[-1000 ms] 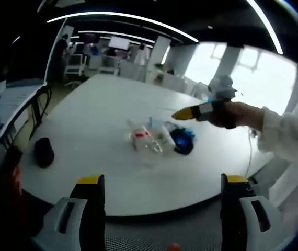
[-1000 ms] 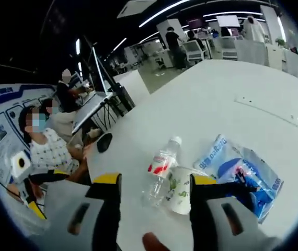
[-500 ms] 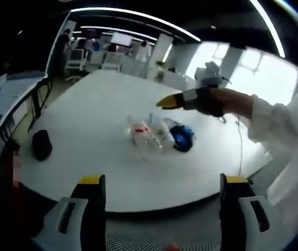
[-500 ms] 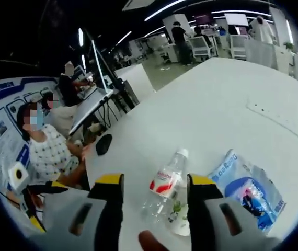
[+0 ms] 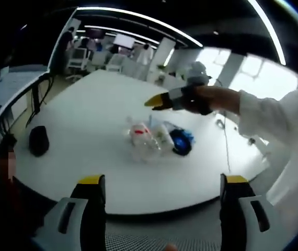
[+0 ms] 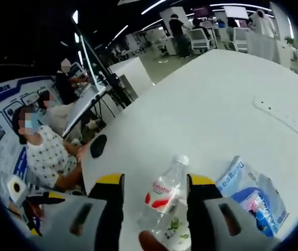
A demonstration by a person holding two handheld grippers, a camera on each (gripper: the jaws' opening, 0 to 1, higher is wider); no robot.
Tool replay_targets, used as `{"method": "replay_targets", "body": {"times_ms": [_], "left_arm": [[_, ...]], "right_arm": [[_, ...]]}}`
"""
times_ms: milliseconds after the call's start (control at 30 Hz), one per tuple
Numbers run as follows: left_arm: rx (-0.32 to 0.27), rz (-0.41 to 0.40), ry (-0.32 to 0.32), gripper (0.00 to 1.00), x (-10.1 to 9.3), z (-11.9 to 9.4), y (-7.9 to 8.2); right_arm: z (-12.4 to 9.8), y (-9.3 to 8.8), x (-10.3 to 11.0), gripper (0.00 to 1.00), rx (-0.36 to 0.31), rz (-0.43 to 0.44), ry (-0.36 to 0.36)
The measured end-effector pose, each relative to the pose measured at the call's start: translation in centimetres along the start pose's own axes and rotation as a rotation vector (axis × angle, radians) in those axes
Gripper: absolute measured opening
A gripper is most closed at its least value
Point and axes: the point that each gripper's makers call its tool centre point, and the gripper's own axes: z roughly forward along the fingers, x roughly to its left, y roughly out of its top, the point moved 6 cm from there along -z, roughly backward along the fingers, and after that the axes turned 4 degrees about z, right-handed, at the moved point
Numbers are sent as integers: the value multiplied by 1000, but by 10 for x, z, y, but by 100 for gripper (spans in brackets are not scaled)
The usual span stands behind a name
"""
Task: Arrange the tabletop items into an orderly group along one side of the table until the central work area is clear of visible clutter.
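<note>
Since the white bench (image 5: 96, 115) is broad and mostly bare, the cluster near its middle is what has to shift, and the clean way is one item at a time toward a single edge. Biggest of the cluster is the blue-and-clear packet (image 6: 253, 196), lying flat just beside the other pieces; in the left gripper view it reads as a blue patch (image 5: 181, 142). Next comes the clear water bottle (image 6: 165, 196) with a red label, on its side with the white cap pointing away from the camera. Touching it is a paper cup (image 6: 178, 230) with green print, partly hidden low in the right gripper view. A small black object (image 5: 38, 140) sits well apart, near one edge of the bench.

The right hand-held gripper (image 6: 154, 183) hovers over the bottle with its jaws apart to either side of it, nothing clamped; it also shows from the side in the left gripper view (image 5: 159, 100). My judgement: lower it squarely, close on the labelled middle so the round body cannot roll or squirt out, and squeeze lightly, since thin plastic will buckle. The left hand-held gripper (image 5: 162, 183) is held back off the bench edge, jaws wide and empty.
</note>
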Motion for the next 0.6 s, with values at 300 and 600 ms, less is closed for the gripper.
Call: {"method": "replay_targets", "body": {"times_ms": [300, 600], "left_arm": [[-30, 4, -5, 87, 1, -1, -2], [-64, 22, -20, 87, 0, -1, -2]], "right_arm": [[22, -1, -5, 45, 48, 14, -22], [45, -1, -7, 44, 75, 27, -42]]}}
